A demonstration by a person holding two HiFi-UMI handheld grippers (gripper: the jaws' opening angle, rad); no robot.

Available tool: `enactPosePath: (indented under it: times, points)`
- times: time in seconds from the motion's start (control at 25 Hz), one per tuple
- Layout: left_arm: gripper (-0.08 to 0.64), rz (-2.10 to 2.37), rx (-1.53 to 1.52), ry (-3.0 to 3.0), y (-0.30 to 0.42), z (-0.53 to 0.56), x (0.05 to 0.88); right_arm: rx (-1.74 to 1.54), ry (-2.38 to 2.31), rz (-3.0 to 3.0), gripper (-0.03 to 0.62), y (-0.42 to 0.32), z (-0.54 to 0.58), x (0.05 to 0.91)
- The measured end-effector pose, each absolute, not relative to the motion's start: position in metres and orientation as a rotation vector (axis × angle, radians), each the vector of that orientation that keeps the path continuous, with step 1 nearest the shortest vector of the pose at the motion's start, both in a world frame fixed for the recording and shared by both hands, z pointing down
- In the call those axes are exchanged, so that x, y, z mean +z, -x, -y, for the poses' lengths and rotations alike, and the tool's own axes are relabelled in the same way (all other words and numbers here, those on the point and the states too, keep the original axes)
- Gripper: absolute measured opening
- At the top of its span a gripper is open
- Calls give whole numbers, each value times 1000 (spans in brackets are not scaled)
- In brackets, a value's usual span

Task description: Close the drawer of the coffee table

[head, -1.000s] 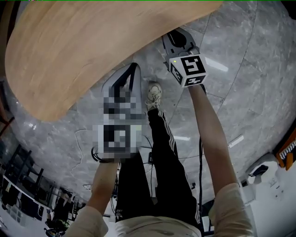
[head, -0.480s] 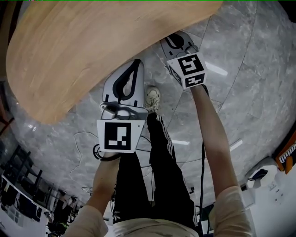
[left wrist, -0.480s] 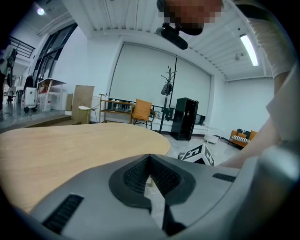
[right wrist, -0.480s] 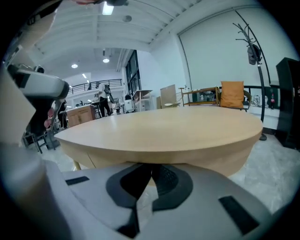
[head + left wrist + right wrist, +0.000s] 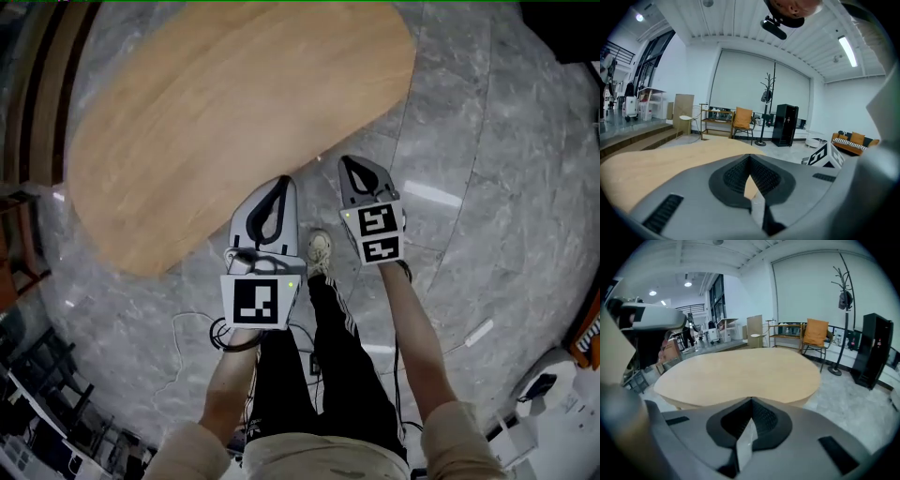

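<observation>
The coffee table (image 5: 234,122) is a rounded light-wood top at the upper left of the head view; no drawer shows in any view. My left gripper (image 5: 281,180) hangs over the marble floor, its tip just off the table's near edge, jaws shut and empty. My right gripper (image 5: 349,159) is beside it to the right, also shut with nothing held, tip just short of the table edge. In the left gripper view the closed tips (image 5: 750,157) point across the tabletop (image 5: 656,159). In the right gripper view the closed tips (image 5: 751,400) face the whole tabletop (image 5: 740,373).
The person's dark trouser legs and a white shoe (image 5: 320,251) stand on the grey marble floor between the grippers. Cables (image 5: 202,323) lie on the floor at left. Beyond the table stand an orange chair (image 5: 743,119), a coat rack (image 5: 768,93), a black cabinet (image 5: 785,124) and steps (image 5: 628,138).
Both grippers have risen and drawn slightly back from the table edge. In the head view, more of the tabletop now shows and sits farther away.
</observation>
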State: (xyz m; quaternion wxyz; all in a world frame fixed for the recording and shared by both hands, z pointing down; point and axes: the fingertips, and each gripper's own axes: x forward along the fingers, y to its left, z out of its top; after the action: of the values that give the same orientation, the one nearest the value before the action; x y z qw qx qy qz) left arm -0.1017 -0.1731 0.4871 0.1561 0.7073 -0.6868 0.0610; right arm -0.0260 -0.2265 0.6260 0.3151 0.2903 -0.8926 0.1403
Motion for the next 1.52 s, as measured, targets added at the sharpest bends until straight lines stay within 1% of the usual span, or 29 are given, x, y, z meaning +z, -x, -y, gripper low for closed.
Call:
enactPosePath:
  times: [0.08, 0.24, 0.44, 0.52, 0.6, 0.76, 1.0, 1.52]
  points:
    - [8, 1981, 152, -2052, 104, 178, 442, 383, -868, 2346, 6, 20, 232, 566]
    - [8, 1948, 170, -2081, 93, 170, 343, 395, -1036, 2399, 6, 12, 221, 410]
    - [8, 1958, 164, -2193, 73, 152, 195, 208, -1182, 2544, 6, -1, 185, 212]
    - [8, 1989, 149, -2243, 76, 137, 146, 114, -1229, 2576, 6, 1, 165, 155]
    - [8, 2030, 131, -2272, 80, 116, 118, 59, -1248, 2648, 6, 4, 142, 118]
    - [8, 2047, 91, -2300, 73, 87, 96, -37, -1282, 2729, 6, -3, 107, 83]
    - [8, 2048, 63, -2303, 66, 61, 83, -123, -1315, 2681, 6, -11, 80, 71]
    - [8, 2061, 77, -2341, 55, 65, 69, -112, -1360, 2695, 6, -25, 77, 65]
